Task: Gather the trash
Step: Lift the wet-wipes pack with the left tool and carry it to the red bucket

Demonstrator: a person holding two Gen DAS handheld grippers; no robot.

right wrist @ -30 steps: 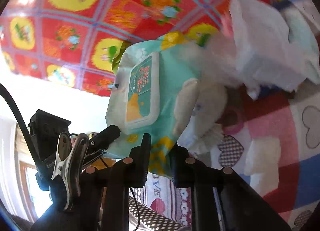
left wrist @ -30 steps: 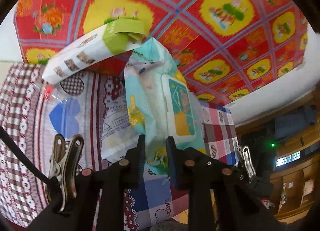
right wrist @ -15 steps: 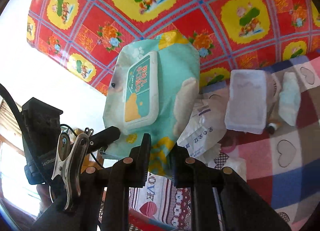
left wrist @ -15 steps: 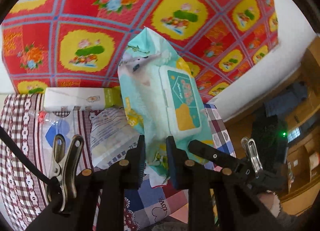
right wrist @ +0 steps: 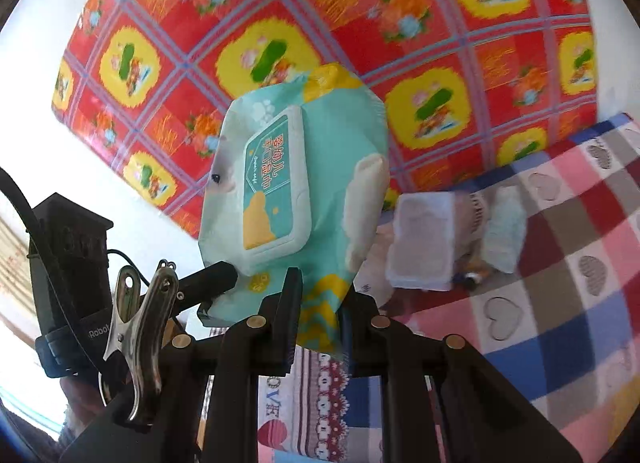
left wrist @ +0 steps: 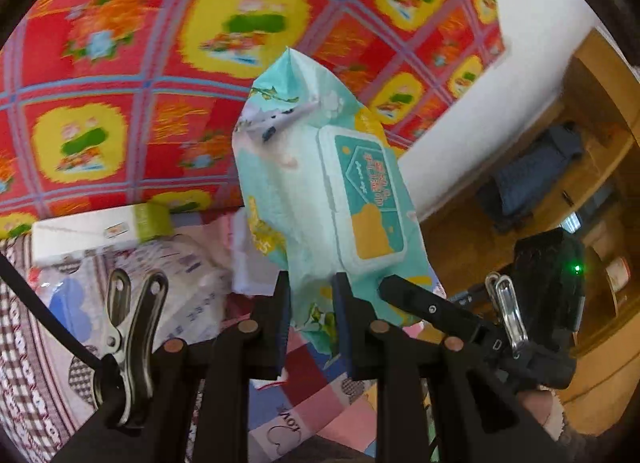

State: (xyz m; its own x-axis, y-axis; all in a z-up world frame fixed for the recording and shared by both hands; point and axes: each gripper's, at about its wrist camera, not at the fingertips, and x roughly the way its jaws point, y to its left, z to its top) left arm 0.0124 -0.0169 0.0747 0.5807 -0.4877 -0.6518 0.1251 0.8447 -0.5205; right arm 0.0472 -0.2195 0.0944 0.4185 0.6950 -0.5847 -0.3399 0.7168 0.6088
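Pack (left wrist: pixel 320 199) lifted higher off bed (right wrist: pixel 560 303) since before. Both jaws pinching its bottom edge; keep grips level, don't tug apart, carry to bin.

Daylight is flooding both views, bright and warm. In the right wrist view the white wall (right wrist: pixel 36 75) at upper left is glaring, and the window area at lower left is blowing out. Motion blur is smearing the red cloth (left wrist: pixel 120 75) across the top of both frames. Fisheye distortion is bending the edges into a dark ring. The wipes pack (left wrist: pixel 340 199) is staying fairly sharp.
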